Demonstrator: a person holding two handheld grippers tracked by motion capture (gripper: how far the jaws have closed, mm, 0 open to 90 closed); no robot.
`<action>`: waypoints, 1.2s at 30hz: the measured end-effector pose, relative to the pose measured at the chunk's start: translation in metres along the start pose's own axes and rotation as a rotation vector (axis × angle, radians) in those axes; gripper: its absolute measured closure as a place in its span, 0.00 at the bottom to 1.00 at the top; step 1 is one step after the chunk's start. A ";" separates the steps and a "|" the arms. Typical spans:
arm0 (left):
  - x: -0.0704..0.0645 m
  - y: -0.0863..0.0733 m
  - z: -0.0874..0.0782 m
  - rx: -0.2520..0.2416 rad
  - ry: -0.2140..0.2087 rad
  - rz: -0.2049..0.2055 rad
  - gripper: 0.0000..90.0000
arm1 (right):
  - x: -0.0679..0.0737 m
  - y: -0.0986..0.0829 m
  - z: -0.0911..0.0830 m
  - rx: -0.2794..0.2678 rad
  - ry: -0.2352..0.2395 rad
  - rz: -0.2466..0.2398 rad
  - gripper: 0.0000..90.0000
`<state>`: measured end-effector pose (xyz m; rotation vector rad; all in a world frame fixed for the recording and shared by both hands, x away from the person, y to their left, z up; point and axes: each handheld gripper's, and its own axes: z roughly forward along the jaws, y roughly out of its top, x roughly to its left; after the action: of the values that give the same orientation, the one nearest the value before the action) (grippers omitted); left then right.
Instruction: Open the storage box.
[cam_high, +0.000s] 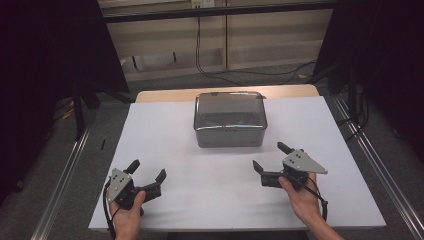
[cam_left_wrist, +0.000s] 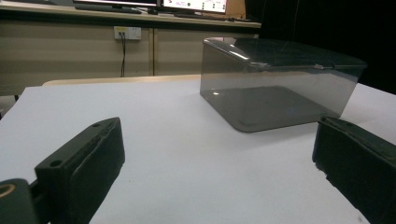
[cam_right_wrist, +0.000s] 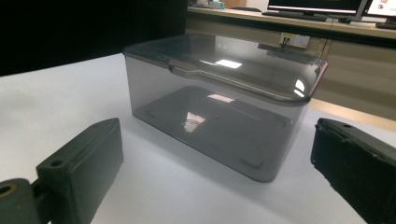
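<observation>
Because the lidded smoky box (cam_high: 229, 119) sits toward the desk's (cam_high: 165, 135) far edge, midway between its sides, each released tool, left (cam_high: 147, 176) and right (cam_high: 270, 158), waits near the front edge, jaws spread toward it.

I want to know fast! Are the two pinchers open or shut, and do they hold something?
Left gripper: open, holding nothing, short of the smoky box.
Right gripper: open, holding nothing, also short of it.
</observation>
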<state>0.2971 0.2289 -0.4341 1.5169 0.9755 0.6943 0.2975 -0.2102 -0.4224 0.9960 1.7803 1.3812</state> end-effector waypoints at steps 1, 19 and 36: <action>0.000 0.000 0.000 0.000 0.000 0.000 0.03 | 0.001 0.001 0.002 0.002 0.004 -0.011 0.02; 0.000 0.000 0.000 0.006 0.004 -0.004 0.03 | 0.015 0.020 0.039 0.004 -0.004 -0.197 0.00; 0.003 0.000 0.000 0.023 0.010 0.002 0.03 | 0.025 0.031 0.067 0.010 -0.002 -0.416 0.02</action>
<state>0.2989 0.2313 -0.4343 1.5359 0.9931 0.6950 0.3482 -0.1524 -0.4087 0.5841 1.8636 1.1081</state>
